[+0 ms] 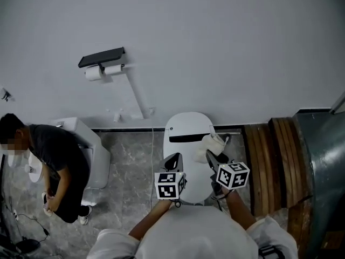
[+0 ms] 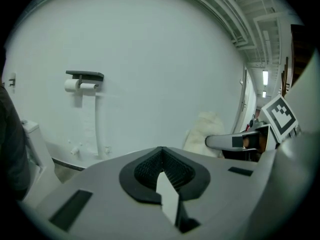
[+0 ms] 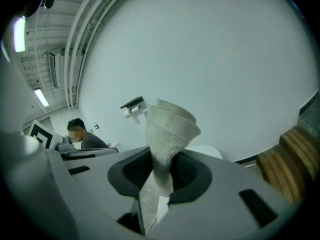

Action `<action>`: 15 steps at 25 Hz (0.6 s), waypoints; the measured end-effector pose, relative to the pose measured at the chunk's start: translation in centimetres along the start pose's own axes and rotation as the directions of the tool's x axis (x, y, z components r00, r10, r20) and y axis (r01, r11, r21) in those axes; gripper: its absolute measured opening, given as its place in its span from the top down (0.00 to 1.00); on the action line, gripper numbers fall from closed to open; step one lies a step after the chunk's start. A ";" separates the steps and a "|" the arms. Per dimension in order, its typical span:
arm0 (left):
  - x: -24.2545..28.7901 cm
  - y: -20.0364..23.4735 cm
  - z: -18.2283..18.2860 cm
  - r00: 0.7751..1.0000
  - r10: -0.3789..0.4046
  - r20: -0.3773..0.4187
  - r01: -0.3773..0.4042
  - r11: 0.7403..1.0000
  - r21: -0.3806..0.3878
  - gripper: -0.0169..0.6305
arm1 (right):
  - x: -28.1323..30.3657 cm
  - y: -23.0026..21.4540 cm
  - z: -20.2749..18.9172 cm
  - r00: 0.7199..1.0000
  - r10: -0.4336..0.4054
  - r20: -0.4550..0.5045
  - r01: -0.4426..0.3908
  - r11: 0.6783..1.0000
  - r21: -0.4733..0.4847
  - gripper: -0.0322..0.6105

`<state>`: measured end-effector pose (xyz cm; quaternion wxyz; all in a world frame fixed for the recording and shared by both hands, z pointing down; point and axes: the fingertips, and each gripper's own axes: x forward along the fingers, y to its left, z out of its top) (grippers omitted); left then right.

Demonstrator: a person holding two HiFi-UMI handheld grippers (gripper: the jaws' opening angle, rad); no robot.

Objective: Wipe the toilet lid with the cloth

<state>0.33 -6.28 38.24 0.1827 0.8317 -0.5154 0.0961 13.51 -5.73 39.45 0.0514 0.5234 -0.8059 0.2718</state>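
Your right gripper (image 3: pixel 159 165) has its jaws clamped on the cream cloth (image 3: pixel 170 129), which sticks up bunched from between them in front of the white wall. In the head view the cloth sits over the right edge of the closed white toilet lid (image 1: pixel 186 124). Your left gripper (image 1: pixel 172 161) is over the lid's left side, jaws closed together with nothing in them. 1 toilet-roll holder (image 1: pixel 102 59) is on the wall. 1 person in a dark top (image 1: pixel 54 152) is at far left.

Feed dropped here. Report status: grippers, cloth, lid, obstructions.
Left hand-held gripper shut, empty. Right hand-held gripper shut on cloth, in air over toilet lid. Nothing seen blocking lid; person off left.
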 end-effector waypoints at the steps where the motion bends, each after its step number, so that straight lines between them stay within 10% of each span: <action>1: 0.0 0.0 0.1 1.000 -0.001 0.000 0.001 1.000 0.002 0.95 | 0.0 0.0 0.0 1.000 0.001 0.000 -0.001 1.000 0.000 0.81; 15: 0.2 0.9 0.8 1.000 0.016 0.011 -0.016 1.000 -0.001 0.95 | 0.9 0.7 0.7 1.000 0.009 0.004 -0.009 1.000 -0.028 0.81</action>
